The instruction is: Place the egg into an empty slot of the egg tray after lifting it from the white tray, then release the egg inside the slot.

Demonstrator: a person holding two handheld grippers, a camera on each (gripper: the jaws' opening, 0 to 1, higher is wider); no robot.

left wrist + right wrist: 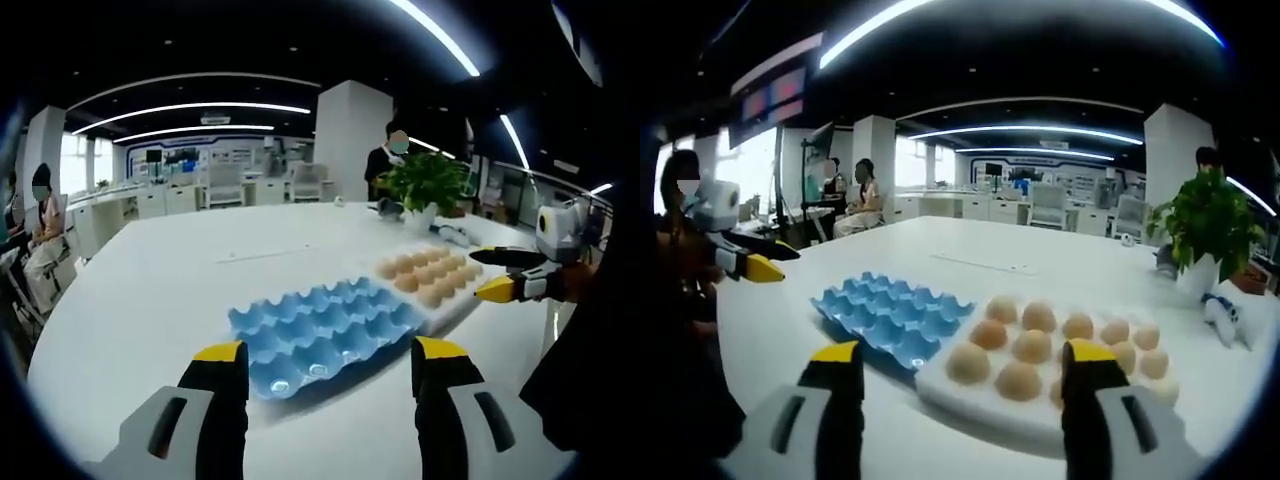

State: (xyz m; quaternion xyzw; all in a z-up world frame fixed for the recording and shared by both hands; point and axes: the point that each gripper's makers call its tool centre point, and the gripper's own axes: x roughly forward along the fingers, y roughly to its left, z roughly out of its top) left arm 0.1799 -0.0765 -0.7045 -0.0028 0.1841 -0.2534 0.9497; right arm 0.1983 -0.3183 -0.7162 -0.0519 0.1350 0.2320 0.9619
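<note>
A blue egg tray (320, 335) with empty slots lies on the white table, right ahead of my left gripper (330, 365), which is open and holds nothing. Beside it stands the white tray (455, 305) carrying several tan eggs (430, 272). My right gripper (495, 272) enters the left gripper view from the right, open, hovering near the white tray's far end. In the right gripper view the right gripper (962, 368) stands open just before the white tray (990, 410) and its eggs (1019, 380), with the blue egg tray (890, 315) to the left. The left gripper (760, 258) hangs at far left.
A potted green plant (428, 185) (1210, 225) stands at the table's far edge, with small items (1225, 315) beside it. People sit and stand in the office behind. The white table (180, 290) extends widely to the left of the trays.
</note>
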